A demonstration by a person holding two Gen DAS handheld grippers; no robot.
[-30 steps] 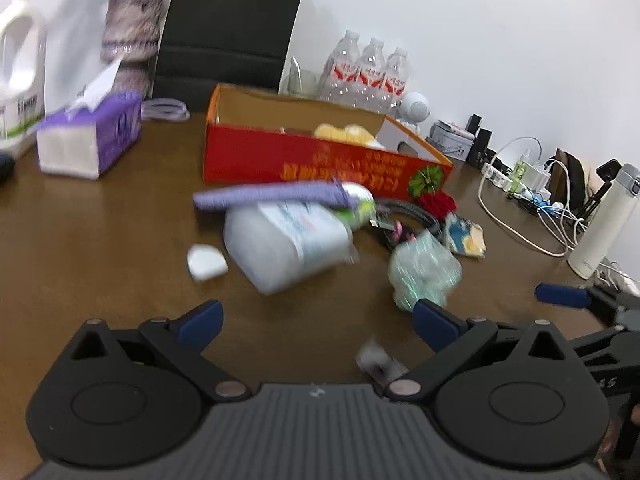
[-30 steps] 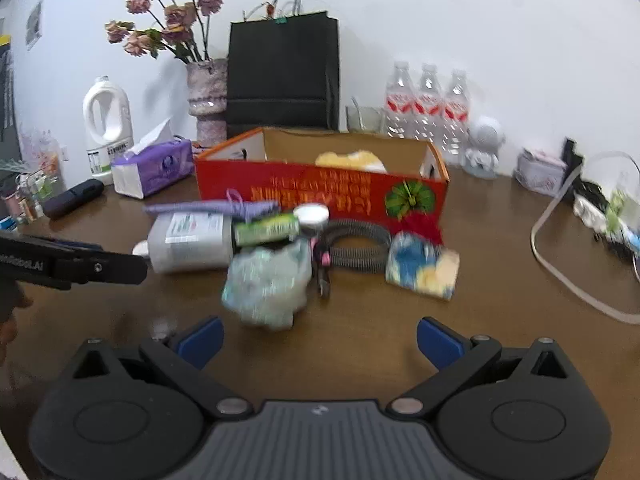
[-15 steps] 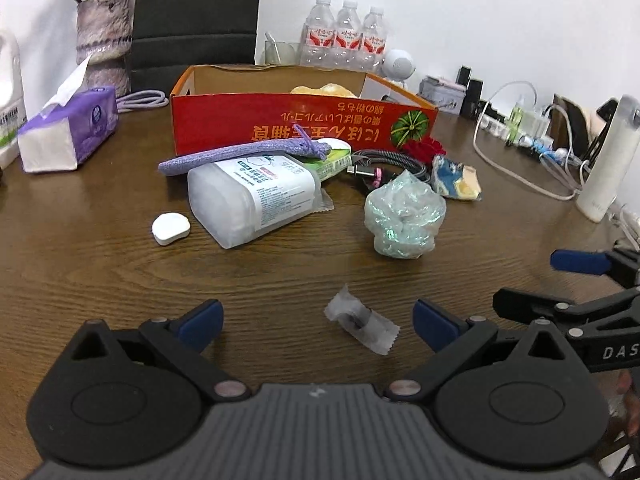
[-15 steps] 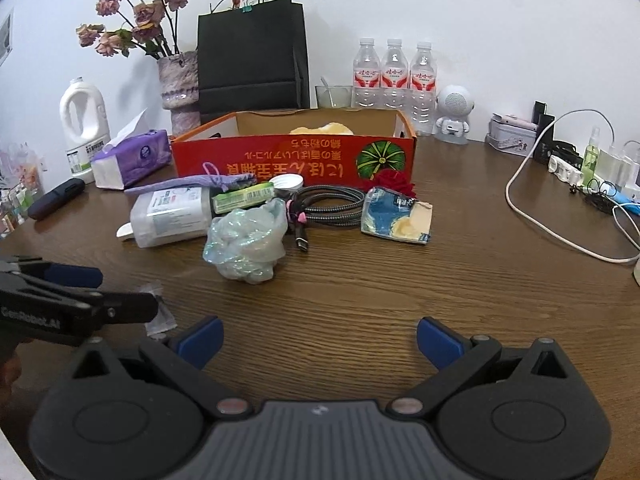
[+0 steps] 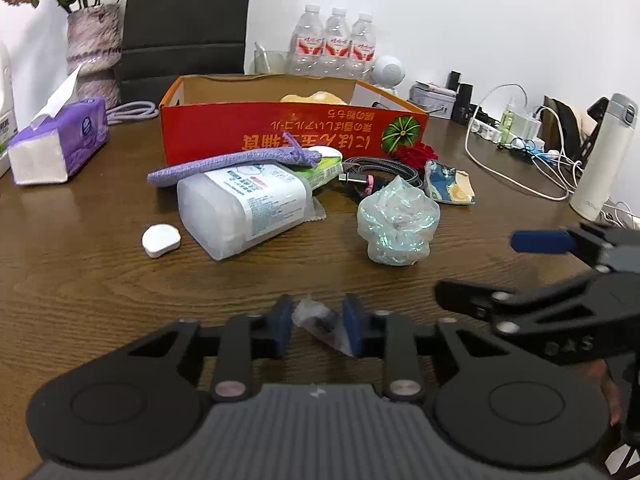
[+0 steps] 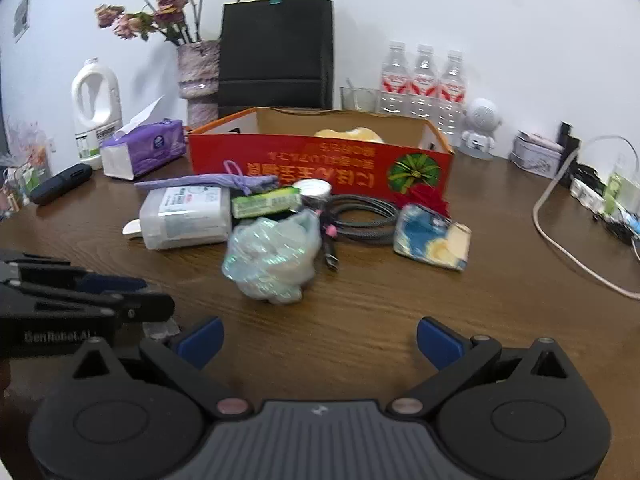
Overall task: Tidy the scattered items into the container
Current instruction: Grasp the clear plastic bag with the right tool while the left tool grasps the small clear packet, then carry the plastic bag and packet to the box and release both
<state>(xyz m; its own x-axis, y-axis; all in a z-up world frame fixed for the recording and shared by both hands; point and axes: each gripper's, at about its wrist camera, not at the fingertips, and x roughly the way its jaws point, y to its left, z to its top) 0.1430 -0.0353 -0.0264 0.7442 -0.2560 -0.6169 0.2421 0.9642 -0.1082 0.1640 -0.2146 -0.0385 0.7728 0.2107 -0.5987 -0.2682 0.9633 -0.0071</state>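
The red cardboard box [image 5: 280, 136] stands open at the table's middle, something yellow inside. Scattered in front of it lie a white plastic bottle [image 5: 244, 208], a purple pouch [image 5: 232, 164], a white cap [image 5: 160, 240], a coiled cable [image 5: 380, 172], a blue-yellow packet [image 5: 448, 184] and a crumpled clear bag [image 5: 396, 224]. My left gripper [image 5: 316, 330] is closing its jaws on a small clear wrapper [image 5: 316, 320], both pads against it. My right gripper [image 6: 320, 340] is open and empty, the crumpled bag [image 6: 272, 260] just ahead of it.
A purple tissue pack [image 5: 56, 140], a flower vase [image 6: 198, 76] and a black paper bag [image 6: 276, 52] stand at the back left. Water bottles [image 5: 336, 44] line the wall. A white thermos [image 5: 604, 160] and tangled chargers [image 5: 520, 140] fill the right edge.
The left jaws have gone from wide open to closed around the small wrapper. The right gripper has edged a little closer to the crumpled bag.
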